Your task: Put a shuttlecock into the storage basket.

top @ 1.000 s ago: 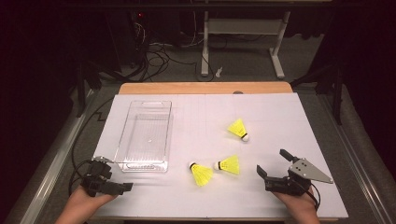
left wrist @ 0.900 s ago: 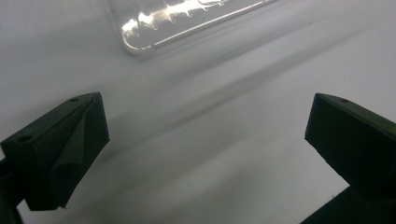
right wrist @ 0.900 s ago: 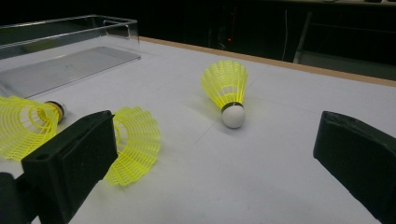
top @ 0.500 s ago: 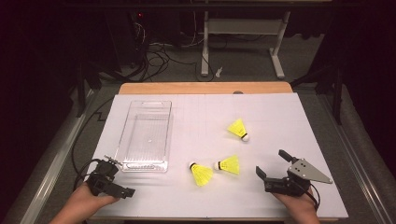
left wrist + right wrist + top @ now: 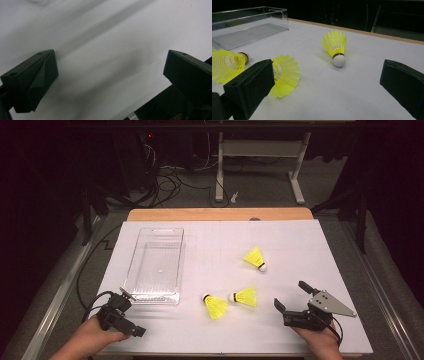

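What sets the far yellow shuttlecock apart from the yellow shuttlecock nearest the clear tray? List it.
The far yellow shuttlecock lies alone, white cork toward the person. The yellow shuttlecock nearest the clear plastic tray lies close to a third shuttlecock, cork toward the tray. Both are yellow, on their sides, untouched.

Tray [image 5: 155,265] at left on the surface [image 5: 300,245]; two shuttlecocks [image 5: 216,305] [image 5: 245,296] side by side right of its near end; third shuttlecock [image 5: 255,258] farther back, right.
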Demonstrator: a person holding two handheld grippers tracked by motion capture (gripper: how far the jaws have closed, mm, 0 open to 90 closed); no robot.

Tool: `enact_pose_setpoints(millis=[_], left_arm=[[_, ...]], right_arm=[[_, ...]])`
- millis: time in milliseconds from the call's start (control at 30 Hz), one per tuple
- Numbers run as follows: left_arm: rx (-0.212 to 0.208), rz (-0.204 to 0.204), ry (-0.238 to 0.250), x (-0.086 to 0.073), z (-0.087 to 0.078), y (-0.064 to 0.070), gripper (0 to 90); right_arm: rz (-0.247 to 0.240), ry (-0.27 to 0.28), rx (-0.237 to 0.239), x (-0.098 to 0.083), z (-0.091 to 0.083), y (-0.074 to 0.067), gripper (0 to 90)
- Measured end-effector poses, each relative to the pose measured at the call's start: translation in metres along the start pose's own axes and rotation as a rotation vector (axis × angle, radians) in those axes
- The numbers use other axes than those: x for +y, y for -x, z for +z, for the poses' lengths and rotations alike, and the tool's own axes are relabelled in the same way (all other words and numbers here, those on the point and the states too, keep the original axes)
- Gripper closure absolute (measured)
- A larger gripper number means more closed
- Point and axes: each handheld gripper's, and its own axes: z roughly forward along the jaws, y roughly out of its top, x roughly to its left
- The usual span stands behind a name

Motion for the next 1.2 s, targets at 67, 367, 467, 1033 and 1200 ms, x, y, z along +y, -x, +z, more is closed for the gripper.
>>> enact_pose_setpoints(millis=[67,367,467,1033,1200], left_arm=[[0.006,0.013,-0.021,-0.001,0.0,0.001,0.7],[0.0,0.027,-0.077,-0.003,0.001,0.008,0.7],[-0.002,0.031,-0.088,-0.003,0.001,0.01,0.7],[-0.025,0.069,-0.127,-0.006,0.002,0.029,0.7],[-0.039,0.1,-0.145,-0.007,0.004,0.046,0.7]], right_arm=[[0.0,-0.001,0.0,0.0,0.0,0.0,0.2],[-0.005,-0.006,0.003,0.0,0.0,-0.002,0.2],[-0.003,-0.004,0.002,0.0,0.0,-0.001,0.2],[-0.006,-0.008,0.011,0.0,0.0,-0.003,0.2],[-0.003,-0.006,0.012,0.0,0.0,-0.002,0.2]])
